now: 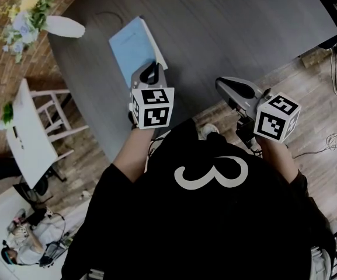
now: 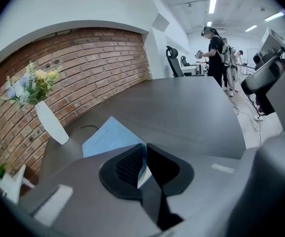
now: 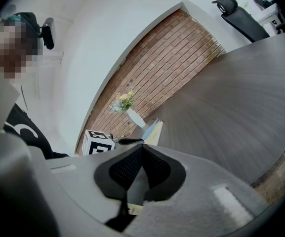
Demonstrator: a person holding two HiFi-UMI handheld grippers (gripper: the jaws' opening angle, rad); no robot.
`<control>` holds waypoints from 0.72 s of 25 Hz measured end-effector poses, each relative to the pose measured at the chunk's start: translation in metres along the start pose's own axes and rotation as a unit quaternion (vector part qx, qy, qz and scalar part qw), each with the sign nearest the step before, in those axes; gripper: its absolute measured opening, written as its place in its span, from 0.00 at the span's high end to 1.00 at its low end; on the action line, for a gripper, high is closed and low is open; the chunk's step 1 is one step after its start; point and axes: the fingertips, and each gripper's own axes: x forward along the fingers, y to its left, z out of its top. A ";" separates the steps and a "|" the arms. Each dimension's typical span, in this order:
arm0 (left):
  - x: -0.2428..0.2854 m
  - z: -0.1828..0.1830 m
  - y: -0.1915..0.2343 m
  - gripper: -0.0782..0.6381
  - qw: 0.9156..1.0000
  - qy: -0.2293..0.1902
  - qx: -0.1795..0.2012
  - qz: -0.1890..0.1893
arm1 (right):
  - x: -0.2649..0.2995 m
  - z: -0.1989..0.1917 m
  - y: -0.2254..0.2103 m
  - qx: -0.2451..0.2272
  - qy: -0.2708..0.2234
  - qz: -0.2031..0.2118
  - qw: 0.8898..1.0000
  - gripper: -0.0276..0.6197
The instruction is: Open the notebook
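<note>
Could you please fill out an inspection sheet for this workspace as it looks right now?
Surface: dark round table, wood-grain top.
Job's things: blue notebook lies near the table's edge; the right gripper view shows its cover raised a little off the pages.
Clutter: white vase with flowers, beside the notebook but apart from it.
Grippers: left gripper shut on the notebook's cover edge; right gripper shut, nothing between its jaws, held off to the side.
Cables: loose cables on the wooden floor right of the table.
Surroundings: brick wall, white side table, office chair, person standing far off.
</note>
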 end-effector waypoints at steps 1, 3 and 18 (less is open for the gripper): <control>-0.002 0.001 0.001 0.83 1.000 -0.003 -0.002 0.003 | -0.001 0.000 0.003 -0.002 0.001 0.003 1.000 0.96; -0.007 0.004 0.005 0.83 1.000 -0.010 -0.009 0.010 | -0.001 0.000 0.007 -0.008 0.001 0.009 1.000 0.96; -0.049 0.011 0.045 0.84 0.991 -0.060 -0.108 0.041 | 0.004 0.007 0.045 -0.050 0.023 0.046 0.997 0.96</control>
